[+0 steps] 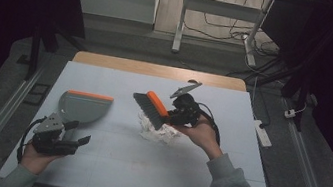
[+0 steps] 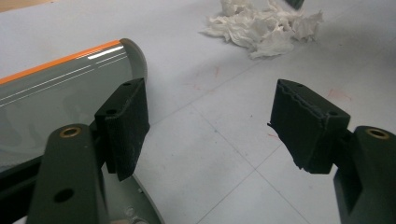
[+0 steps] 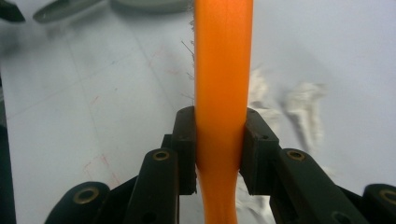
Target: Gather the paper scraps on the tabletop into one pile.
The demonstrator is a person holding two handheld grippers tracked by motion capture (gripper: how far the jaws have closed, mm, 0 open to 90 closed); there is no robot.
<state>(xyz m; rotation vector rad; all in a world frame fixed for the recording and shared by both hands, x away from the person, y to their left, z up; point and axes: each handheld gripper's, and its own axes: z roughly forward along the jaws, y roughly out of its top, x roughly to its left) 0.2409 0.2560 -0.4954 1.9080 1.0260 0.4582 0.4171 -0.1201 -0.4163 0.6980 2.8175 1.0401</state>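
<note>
The right tongs [image 1: 171, 116] are closed on the orange handle of a small hand brush [image 1: 152, 106], and the jaws press it from both sides, as the right gripper view shows well. The brush hangs over a heap of crumpled white paper [image 1: 158, 131] near the middle of the pale tabletop [image 1: 201, 180], with its dark bristles pointing down toward it; I cannot tell if they touch it.

The left tongs [image 2: 210, 126] stand wide apart and hold nothing. They wait just beside a grey dustpan [image 1: 82, 105] with an orange edge, which lies flat at the left side, well apart from the paper.

I think the brush is light and stiff, and its smooth plastic handle may turn in the jaws if the bristles push hard. The paper looks very light and soft, so it will probably slide or scatter easily. The dustpan seems rigid and light; its handle looks the best place to grip it.
</note>
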